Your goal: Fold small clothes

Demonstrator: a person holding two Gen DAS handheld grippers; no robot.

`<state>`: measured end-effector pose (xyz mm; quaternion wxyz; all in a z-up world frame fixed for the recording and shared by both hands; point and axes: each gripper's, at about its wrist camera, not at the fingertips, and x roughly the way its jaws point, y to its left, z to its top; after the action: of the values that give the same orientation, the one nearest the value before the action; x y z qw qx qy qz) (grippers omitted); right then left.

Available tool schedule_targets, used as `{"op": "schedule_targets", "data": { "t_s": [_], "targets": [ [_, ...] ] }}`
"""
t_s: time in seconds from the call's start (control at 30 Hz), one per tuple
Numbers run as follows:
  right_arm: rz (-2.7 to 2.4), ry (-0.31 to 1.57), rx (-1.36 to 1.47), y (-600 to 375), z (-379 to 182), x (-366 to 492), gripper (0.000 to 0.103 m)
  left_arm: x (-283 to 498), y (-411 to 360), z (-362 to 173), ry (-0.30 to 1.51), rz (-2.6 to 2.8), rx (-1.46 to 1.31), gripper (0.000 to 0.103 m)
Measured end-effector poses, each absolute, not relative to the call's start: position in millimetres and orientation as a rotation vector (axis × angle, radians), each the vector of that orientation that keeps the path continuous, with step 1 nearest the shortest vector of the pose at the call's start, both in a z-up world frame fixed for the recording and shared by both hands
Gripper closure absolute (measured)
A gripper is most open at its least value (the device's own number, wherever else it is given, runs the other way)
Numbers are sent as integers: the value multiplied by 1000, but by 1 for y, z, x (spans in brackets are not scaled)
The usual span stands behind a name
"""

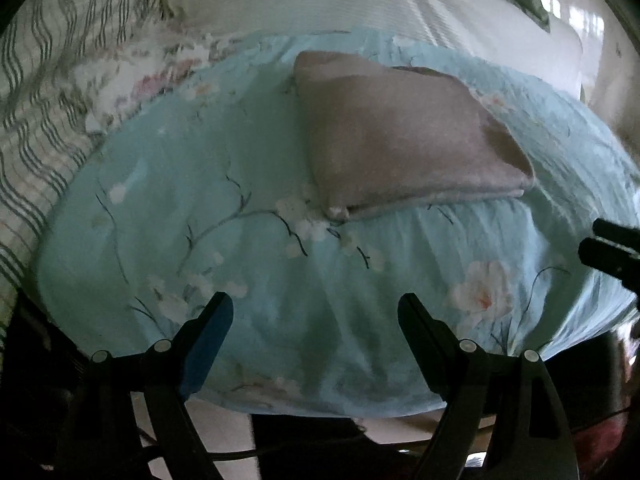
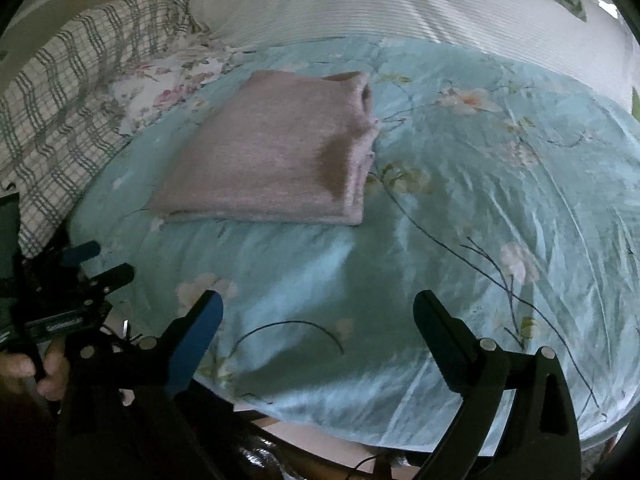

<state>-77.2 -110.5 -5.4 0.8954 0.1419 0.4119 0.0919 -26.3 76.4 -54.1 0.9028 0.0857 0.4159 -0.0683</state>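
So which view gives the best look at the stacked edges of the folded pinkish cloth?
The right wrist view: the folded pinkish cloth lies on the blue floral cover with its layered right edge and rolled far corner facing the camera. The left wrist view shows the cloth more from above, with only a thin front edge.

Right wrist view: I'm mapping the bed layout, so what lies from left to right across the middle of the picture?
Checked blanket → floral pillowcase → folded pink garment → light blue floral bedcover.
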Motion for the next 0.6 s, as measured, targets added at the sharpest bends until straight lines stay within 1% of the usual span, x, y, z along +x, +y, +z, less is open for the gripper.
{"op": "schedule_targets", "data": {
  "t_s": [0.27,0.43,0.6],
  "targets": [
    [203,857,282,-104,11,-66,7,-22,75,-23,836,-168,204,17],
    [212,877,311,-104,16,-48,7,-7,88,-18,842,-169,173,17],
    [199,851,307,-97,26,-34,7,12,93,-21,880,-191,193,17]
  ]
}}
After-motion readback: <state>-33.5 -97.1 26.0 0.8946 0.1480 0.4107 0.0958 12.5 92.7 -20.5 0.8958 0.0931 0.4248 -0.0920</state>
